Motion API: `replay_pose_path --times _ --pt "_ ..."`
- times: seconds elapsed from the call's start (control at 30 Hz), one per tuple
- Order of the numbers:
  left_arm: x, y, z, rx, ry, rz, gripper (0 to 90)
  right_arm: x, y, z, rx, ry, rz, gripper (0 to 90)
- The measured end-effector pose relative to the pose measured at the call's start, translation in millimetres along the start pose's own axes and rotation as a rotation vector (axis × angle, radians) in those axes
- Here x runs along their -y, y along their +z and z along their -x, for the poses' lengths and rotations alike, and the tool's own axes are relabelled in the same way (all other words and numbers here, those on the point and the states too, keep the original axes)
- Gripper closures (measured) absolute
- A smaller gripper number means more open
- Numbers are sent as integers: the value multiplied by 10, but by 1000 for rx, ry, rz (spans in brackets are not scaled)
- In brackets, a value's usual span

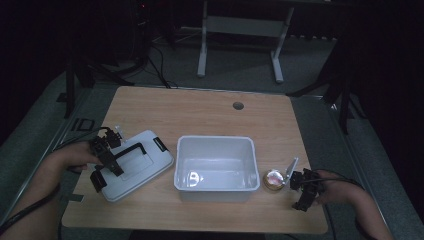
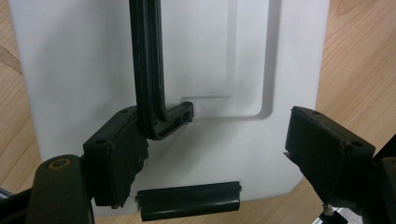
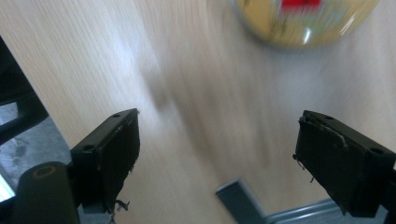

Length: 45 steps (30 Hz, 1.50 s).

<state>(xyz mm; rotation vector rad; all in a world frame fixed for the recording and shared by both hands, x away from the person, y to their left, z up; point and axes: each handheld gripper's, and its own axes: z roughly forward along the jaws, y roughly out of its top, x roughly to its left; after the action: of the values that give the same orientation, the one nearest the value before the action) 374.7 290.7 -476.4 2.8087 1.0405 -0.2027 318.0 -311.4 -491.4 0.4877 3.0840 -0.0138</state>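
**Both claws spread, lid on the left, tin on the right**

My left gripper point(image 1: 107, 162) sits over the white lid point(image 1: 145, 167), which lies flat on the table point(image 1: 210, 112) just left of the white bin point(image 1: 216, 167). Jaws are apart, one beside the lid's black handle point(image 2: 148, 70), gripping nothing. Right of the bin there's a small gold tin point(image 1: 273, 180), and my right gripper point(image 1: 302, 187) is just beside it, jaws wide apart over bare wood.

The lid point(image 1: 137, 165) is white with a black handle point(image 1: 129, 150) and black latches. The open box point(image 1: 216, 167) is white too. Pale wood grain runs across the bench point(image 1: 200, 112). The small round tin point(image 1: 273, 180) gleams gold, with a red patch. Both tongs are black.
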Motion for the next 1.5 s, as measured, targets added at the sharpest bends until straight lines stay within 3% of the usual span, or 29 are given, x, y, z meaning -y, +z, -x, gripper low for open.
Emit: replay_pose_path --times 0.27,0.4,0.57,0.67,0.8,1.03,1.23,1.5 --pt "-22 -21 21 -1 1 -3 201 -350 -192 9 100 -178 104 112" --pt "-22 -19 22 -1 3 -5 201 -502 -151 39 106 -242 91 130" --pt "-21 -13 18 1 1 -11 201 -636 -13 100 115 -282 58 137" --pt "-23 -17 19 3 4 -9 201 -686 80 143 137 -294 6 137" --pt "-24 -17 23 0 8 -11 201 -728 167 226 133 -288 -7 167" --pt "-23 -7 18 -1 8 -21 201 -725 183 288 64 -291 -8 204" --pt "-23 -24 23 -3 7 -19 201 -654 16 254 73 -301 2 205" --pt "-46 -39 43 -7 15 -29 201 -639 -361 170 84 -304 13 206"
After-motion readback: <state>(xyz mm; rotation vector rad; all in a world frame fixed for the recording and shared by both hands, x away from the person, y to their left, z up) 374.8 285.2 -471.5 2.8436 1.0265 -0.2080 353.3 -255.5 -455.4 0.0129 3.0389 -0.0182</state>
